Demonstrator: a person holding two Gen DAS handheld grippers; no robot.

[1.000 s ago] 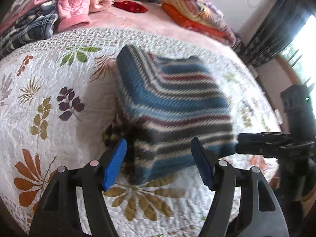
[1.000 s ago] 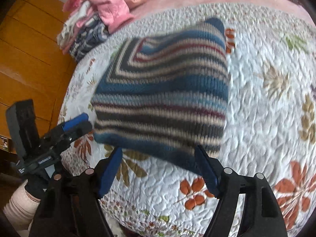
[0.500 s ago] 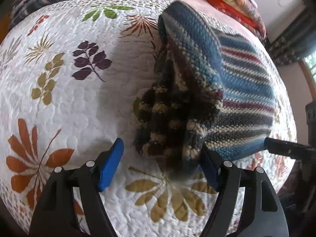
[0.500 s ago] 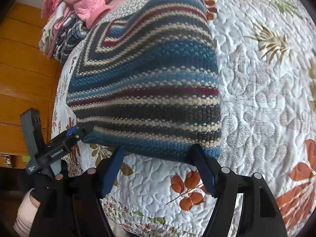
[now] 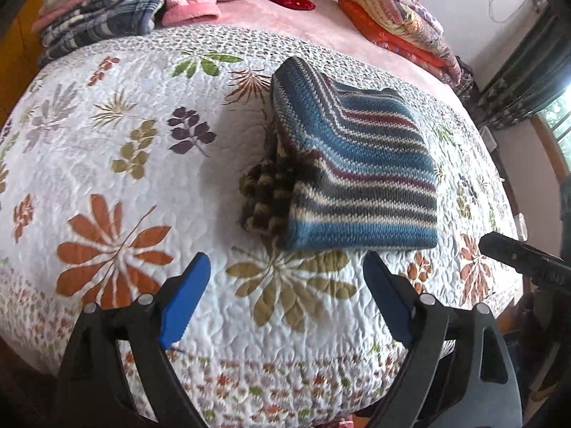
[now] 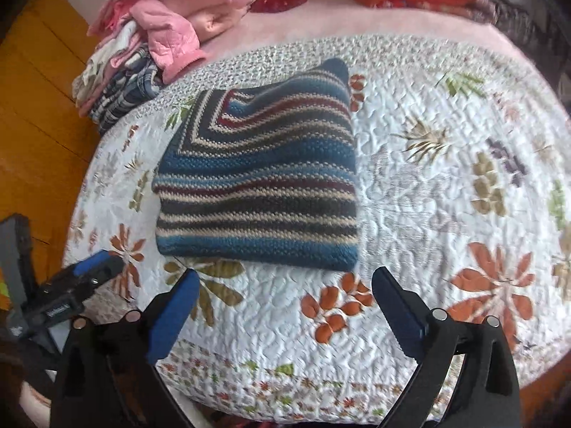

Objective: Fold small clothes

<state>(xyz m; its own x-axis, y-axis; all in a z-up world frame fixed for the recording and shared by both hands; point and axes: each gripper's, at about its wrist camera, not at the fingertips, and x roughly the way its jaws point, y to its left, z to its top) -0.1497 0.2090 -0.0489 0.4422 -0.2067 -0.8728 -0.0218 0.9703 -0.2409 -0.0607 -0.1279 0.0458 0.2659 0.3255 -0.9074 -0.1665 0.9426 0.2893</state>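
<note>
A striped knit sweater (image 5: pixel 357 164) in blue, cream, grey and maroon lies folded into a thick rectangle on the floral quilt (image 5: pixel 107 164). A brown-and-cream ribbed cuff sticks out at its left side. My left gripper (image 5: pixel 285 292) hovers open just in front of the sweater's near edge, nothing between its blue pads. In the right wrist view the same sweater (image 6: pixel 260 185) lies flat, and my right gripper (image 6: pixel 285 306) stands open short of its front edge, empty. The left gripper (image 6: pixel 85 278) shows at the lower left there; the right gripper's finger (image 5: pixel 521 260) shows at the right edge of the left wrist view.
A pile of pink and plaid clothes (image 6: pixel 150 35) sits at the back left of the bed. Folded orange and patterned blankets (image 5: pixel 399 25) lie at the back right. A wooden floor (image 6: pixel 39 107) lies left of the bed. Dark curtains (image 5: pixel 528 71) hang at the right.
Both grippers have drawn back from the sweater toward the quilt's near edge. The sweater, close between the fingers before, now lies free and settled on the quilt.
</note>
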